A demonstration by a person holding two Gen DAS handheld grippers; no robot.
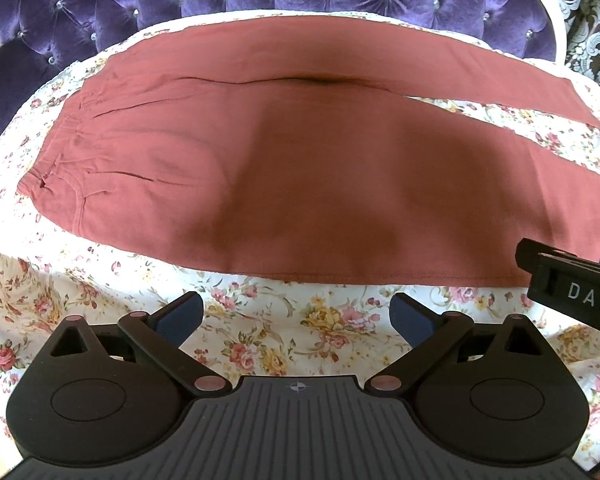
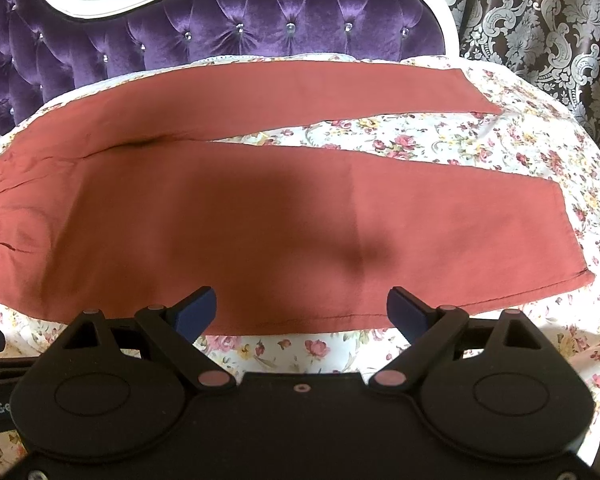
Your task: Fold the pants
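Rust-red pants (image 1: 300, 160) lie flat on a floral sheet (image 1: 260, 320), waistband to the left, two legs spread apart to the right. My left gripper (image 1: 298, 312) is open and hovers over the sheet just short of the near leg's edge, nothing between its blue pads. The other gripper's black body (image 1: 572, 288) pokes in at the right of this view. In the right wrist view the pants (image 2: 300, 208) fill the middle, and my right gripper (image 2: 302, 308) is open over the near leg's lower hem edge, holding nothing.
A purple tufted headboard (image 2: 240, 40) with a white frame stands behind the bed. Patterned dark curtain (image 2: 540, 20) hangs at the right. A strip of floral sheet (image 2: 400, 136) shows between the two legs. Shadows of the grippers fall across the pants.
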